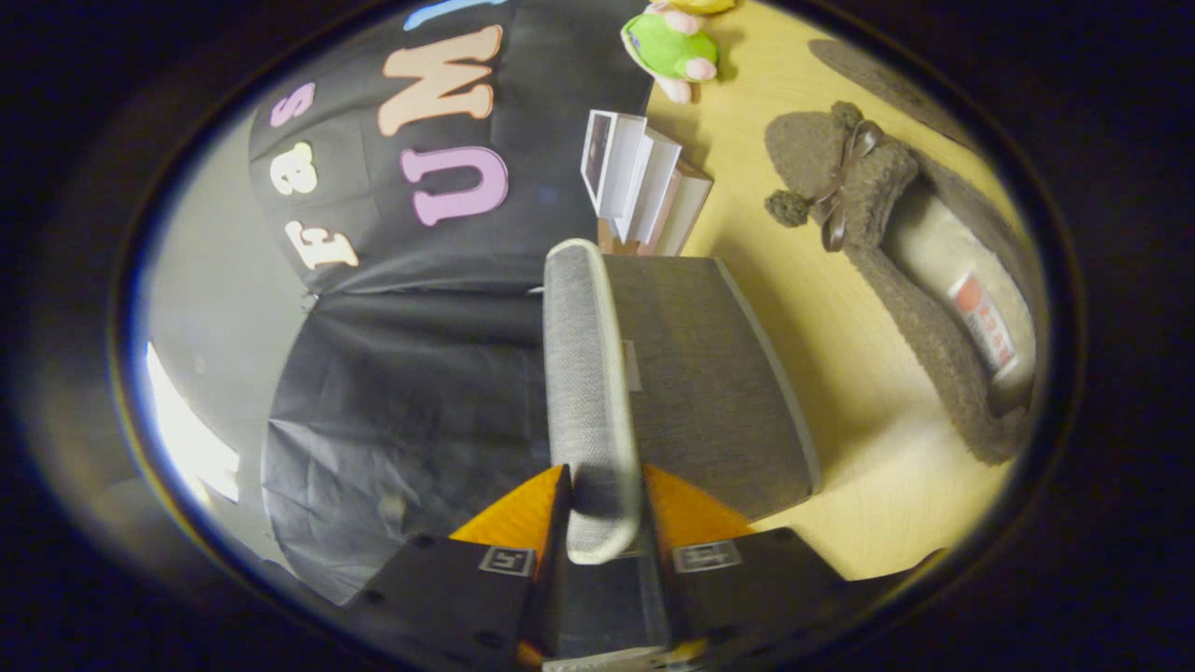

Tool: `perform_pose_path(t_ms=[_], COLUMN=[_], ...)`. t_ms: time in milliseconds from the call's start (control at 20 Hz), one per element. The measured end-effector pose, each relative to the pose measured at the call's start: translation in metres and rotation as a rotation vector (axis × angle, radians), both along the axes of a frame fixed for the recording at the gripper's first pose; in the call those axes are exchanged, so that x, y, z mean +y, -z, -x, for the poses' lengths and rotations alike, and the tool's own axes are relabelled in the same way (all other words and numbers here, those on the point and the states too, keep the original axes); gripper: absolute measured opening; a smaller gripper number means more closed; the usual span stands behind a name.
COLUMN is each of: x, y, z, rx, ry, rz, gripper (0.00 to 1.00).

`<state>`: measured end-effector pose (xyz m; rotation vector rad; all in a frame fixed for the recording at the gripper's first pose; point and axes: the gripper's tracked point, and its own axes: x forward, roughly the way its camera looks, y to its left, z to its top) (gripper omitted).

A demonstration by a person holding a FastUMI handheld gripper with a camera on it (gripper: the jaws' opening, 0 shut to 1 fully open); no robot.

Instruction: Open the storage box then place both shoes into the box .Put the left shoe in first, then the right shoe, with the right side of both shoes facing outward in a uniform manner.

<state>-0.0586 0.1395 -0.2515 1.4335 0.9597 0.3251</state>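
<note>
The view is rolled on its side, so the pale wooden counter (840,373) runs down the right half of the frame and the black booth wall fills the left.

At the bottom centre, the hand-held gripper (605,509) has its two fingers nearly together, one on each side of the padded edge of the storage box lid (583,373). Both fingers press on that light grey, woven-fabric rim, so the lid is pinched between them. The lid edge runs from between the fingers up toward the middle of the frame.

Just right of the lid, the grey fabric body of the storage box (700,373) sits on the counter, its broad side panel facing the camera and trimmed with a paler border. The inside of the box cannot be seen from this angle, so what it holds cannot be told.

In the right part of the frame, well apart from the box, a brown fuzzy shoe (896,280) lies on the counter. It has a ribbon bow with pompoms at its toe and a pale lining with a label inside.

Beyond the box, in the upper centre, a small white box (639,182) stands on the counter with its flaps open. Above it, at the top of the frame, lies a green and pink plush toy (667,47).
</note>
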Motion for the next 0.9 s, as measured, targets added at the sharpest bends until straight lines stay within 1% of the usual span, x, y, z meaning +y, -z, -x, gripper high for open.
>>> perform_pose_path(t_ms=[50, 100, 200, 350, 600, 700, 900], x=[-0.006, -0.001, 0.003, 0.004, 0.015, 0.023, 0.051], y=[-0.002, -0.005, -0.011, -0.034, -0.076, -0.093, -0.128], z=[-0.005, -0.003, 0.002, -0.005, -0.018, -0.024, -0.034], rx=[-0.019, -0.042, -0.07, -0.127, -0.227, -0.275, -0.353], ry=[0.005, -0.027, -0.08, -0.098, -0.169, -0.199, -0.247], rz=[0.021, 0.042, 0.07, 0.077, 0.159, 0.199, 0.212], gripper=[0.15, 0.05, 0.04, 0.04, 0.05, 0.05, 0.05])
